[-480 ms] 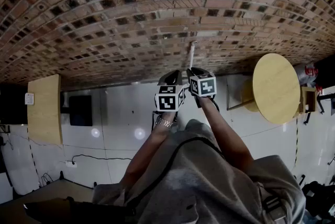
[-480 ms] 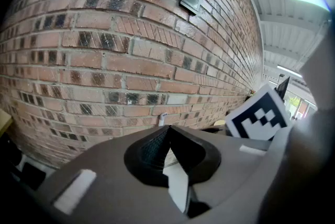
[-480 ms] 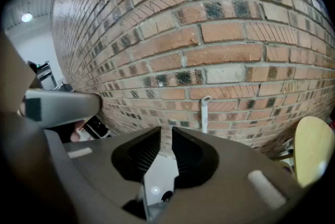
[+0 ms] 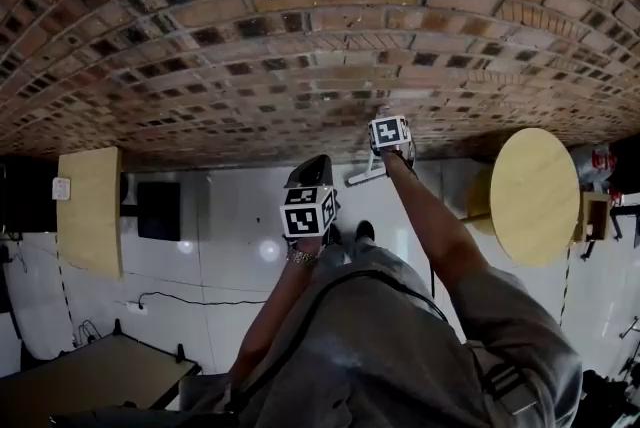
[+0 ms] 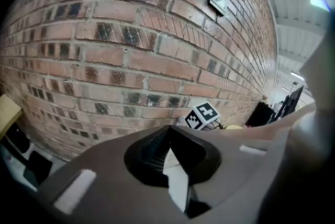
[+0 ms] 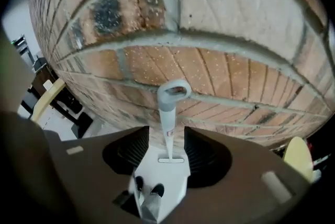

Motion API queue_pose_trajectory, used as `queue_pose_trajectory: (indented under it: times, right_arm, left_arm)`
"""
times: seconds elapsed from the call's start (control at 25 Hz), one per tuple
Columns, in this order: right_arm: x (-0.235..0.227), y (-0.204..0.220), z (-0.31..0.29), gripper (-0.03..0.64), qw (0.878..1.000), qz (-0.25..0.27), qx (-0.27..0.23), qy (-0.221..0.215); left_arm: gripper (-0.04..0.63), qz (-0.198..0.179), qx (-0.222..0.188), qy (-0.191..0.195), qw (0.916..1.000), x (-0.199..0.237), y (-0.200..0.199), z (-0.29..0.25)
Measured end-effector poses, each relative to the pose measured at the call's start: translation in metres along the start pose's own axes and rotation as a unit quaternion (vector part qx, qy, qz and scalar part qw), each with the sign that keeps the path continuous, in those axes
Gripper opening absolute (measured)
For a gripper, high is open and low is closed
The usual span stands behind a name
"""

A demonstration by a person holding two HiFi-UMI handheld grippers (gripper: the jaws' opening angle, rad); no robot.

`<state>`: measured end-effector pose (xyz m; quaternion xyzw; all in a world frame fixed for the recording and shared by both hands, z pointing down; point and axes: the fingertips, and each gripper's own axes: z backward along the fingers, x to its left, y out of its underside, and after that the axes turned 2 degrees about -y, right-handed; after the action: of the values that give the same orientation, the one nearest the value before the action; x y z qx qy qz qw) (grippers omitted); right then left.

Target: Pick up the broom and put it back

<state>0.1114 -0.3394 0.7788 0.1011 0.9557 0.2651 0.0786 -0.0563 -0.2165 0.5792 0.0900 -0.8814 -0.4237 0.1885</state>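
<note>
The right gripper's jaws stand wide, the broom handle untouched between them against the brick wall. The left gripper's jaws are together, empty.

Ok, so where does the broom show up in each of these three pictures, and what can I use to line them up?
Head view: the broom seems to be the pale bar just right of centre, at the foot of the brick wall.
Left gripper view: I cannot make it out there.
Right gripper view: dead centre, looped handle end against the bricks.
Shared landmark: the brick wall, which fills the upper part of all three views.
</note>
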Motion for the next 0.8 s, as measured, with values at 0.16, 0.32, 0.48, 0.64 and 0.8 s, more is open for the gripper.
queue_pose_trajectory:
  times: [0.16, 0.32, 0.48, 0.64, 0.8]
  right_arm:
    - [-0.011, -0.011, -0.025, 0.16, 1.0, 0.01, 0.02, 0.013]
    - [-0.018, -0.01, -0.029, 0.098, 0.999, -0.004, 0.028, 0.031]
    - [-0.011, -0.01, -0.025, 0.097, 0.999, 0.033, 0.021, -0.01]
    - [-0.006, 0.015, 0.013, 0.097, 0.998, 0.042, 0.044, -0.032]
    - [0.018, 0.029, 0.066, 0.097, 0.995, 0.056, 0.024, -0.074]
  left_arm:
    - [0.005, 0.007, 0.005, -0.031, 0.9995, 0.022, 0.0, 0.001]
    - [0.005, 0.007, -0.005, -0.041, 0.9991, 0.026, -0.009, -0.002]
    - [0.005, -0.008, -0.006, -0.028, 0.9996, 0.013, -0.017, -0.013]
    - [0.005, -0.022, -0.01, -0.01, 0.9997, -0.004, -0.024, -0.019]
    - [0.005, -0.04, -0.012, 0.011, 0.9991, -0.022, -0.029, -0.031]
